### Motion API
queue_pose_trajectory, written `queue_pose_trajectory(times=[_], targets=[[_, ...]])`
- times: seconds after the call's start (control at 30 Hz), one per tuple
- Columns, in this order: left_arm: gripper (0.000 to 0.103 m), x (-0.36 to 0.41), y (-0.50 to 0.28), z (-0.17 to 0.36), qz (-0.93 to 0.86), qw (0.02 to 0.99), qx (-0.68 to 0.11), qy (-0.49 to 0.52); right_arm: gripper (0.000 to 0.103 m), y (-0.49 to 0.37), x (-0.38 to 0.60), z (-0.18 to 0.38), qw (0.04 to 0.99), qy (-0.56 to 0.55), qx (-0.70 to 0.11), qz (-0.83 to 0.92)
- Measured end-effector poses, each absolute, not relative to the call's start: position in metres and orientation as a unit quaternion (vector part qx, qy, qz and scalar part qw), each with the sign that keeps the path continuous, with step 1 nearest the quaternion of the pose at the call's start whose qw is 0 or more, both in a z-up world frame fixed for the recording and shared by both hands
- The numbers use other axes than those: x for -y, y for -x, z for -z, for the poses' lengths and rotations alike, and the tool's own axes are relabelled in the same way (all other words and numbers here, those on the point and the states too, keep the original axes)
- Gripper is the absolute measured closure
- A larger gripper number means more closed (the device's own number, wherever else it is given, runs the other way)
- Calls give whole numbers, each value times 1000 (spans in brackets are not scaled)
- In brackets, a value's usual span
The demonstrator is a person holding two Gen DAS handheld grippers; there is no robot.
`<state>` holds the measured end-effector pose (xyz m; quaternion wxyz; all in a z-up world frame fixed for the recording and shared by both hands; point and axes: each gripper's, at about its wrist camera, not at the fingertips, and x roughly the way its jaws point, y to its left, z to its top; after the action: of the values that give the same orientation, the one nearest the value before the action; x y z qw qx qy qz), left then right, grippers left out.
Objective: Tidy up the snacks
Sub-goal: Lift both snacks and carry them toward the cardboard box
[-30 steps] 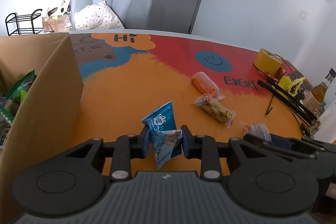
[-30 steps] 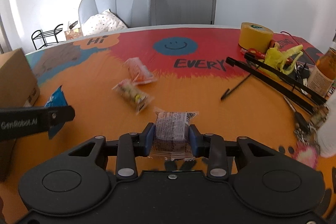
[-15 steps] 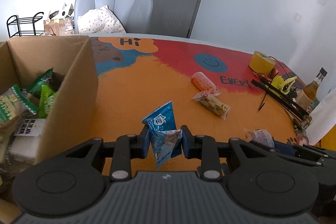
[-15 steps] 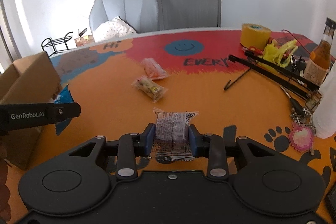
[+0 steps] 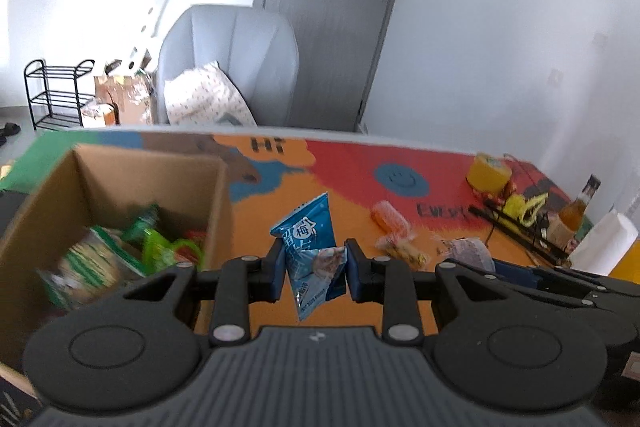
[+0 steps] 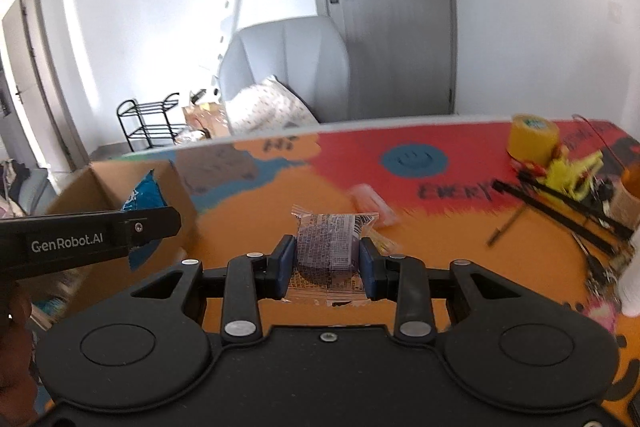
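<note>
Snack packets pinched in both raised tools: left (image 5: pixel 314 269), right (image 6: pixel 327 265).

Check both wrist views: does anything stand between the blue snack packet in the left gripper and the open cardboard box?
Nothing visible does. The left gripper grips the blue snack packet just right of the cardboard box; only the box's near wall lies between, and its top is open.

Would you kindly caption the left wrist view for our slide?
Left gripper carries a blue snack packet beside the open cardboard box of snacks.
</note>
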<state>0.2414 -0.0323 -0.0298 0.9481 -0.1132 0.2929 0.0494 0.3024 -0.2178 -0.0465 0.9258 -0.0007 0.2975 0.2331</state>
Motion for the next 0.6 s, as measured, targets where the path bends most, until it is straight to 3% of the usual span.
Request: queue_pose_trajectory(times=[0.6], targets=[[73, -37, -187, 9, -90, 947, -283, 124, 71, -273, 147, 19, 916, 6, -275, -292]])
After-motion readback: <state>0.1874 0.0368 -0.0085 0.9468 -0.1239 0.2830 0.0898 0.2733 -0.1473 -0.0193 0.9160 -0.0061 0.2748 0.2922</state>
